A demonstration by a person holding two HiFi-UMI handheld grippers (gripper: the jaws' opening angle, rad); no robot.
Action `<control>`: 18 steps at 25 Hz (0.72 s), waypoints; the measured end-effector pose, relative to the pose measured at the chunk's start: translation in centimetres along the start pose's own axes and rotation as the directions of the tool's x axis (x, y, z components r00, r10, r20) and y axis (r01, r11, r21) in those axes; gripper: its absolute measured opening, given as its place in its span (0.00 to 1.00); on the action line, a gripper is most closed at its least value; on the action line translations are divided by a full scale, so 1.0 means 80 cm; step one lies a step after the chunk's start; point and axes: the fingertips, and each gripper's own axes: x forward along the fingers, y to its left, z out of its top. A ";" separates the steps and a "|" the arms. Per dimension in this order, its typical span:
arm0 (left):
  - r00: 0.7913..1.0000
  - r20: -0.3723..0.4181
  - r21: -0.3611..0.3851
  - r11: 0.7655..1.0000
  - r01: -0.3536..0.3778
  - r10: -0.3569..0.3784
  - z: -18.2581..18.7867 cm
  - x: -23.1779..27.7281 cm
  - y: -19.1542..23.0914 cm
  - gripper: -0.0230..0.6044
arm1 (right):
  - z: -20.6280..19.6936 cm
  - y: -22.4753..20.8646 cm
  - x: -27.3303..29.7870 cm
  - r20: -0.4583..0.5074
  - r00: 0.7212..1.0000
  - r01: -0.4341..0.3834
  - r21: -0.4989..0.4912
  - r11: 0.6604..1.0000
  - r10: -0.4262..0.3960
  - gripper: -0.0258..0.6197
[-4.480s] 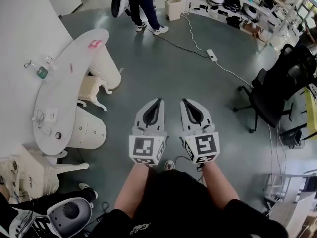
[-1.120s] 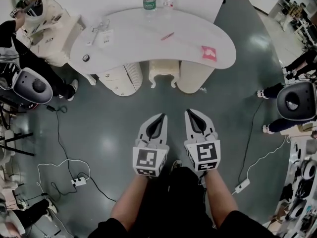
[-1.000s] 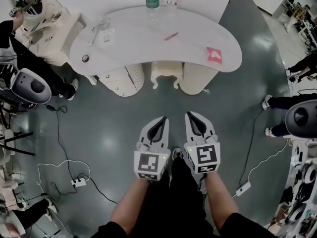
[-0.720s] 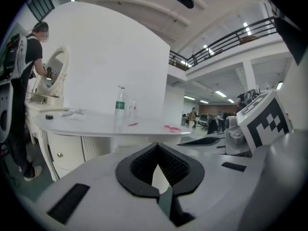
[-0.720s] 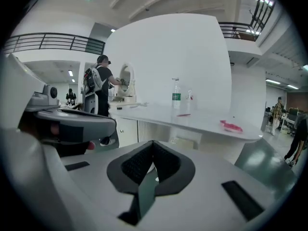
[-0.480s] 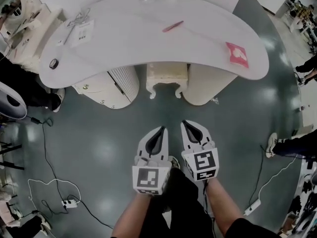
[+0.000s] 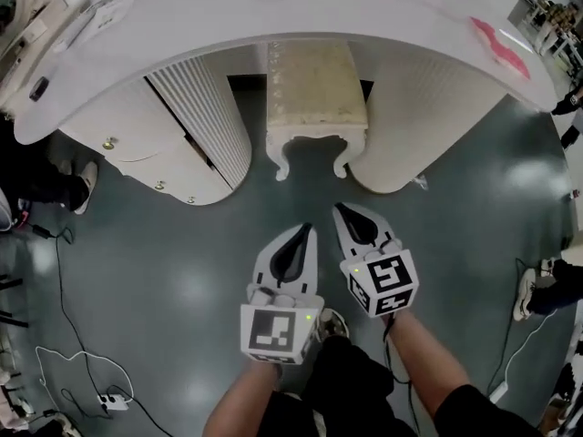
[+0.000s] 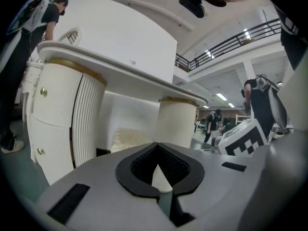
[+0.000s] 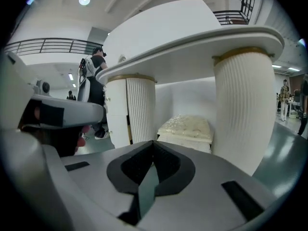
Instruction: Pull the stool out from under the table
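Both grippers lower and nearer the table than half a second ago.
Left gripper and right gripper are clenched, empty; the stool sits tucked between the table's pedestals. Only the head view shows its curled legs; the gripper views show the tabletop's underside.

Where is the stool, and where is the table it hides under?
stool point(image 7: 315, 82): head view, on its cream cushioned seat.
table point(image 7: 209, 16): head view, on a bare part of its white top.
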 end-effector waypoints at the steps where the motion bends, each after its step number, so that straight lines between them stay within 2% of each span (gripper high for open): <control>1: 1.000 0.013 0.004 1.000 0.002 -0.002 -0.012 0.002 0.007 0.05 | -0.015 0.000 0.013 0.014 1.000 -0.007 0.001 1.000 0.007 0.05; 5: 1.000 0.013 -0.004 1.000 0.012 -0.012 -0.067 -0.003 0.033 0.05 | -0.059 0.000 0.057 0.115 0.992 -0.056 0.090 0.994 0.046 0.05; 10: 1.000 0.013 0.071 0.997 0.009 -0.010 -0.108 -0.007 0.053 0.05 | -0.099 -0.024 0.106 0.197 0.980 -0.050 0.200 0.979 0.010 0.05; 15: 0.999 0.024 0.076 0.997 -0.033 0.031 -0.114 -0.006 0.068 0.05 | -0.123 -0.046 0.147 0.239 0.971 -0.071 0.321 0.944 -0.008 0.05; 18: 1.000 0.005 0.074 0.997 -0.031 0.030 -0.117 0.001 0.072 0.05 | -0.126 -0.063 0.175 0.289 0.957 -0.124 0.390 0.912 0.007 0.05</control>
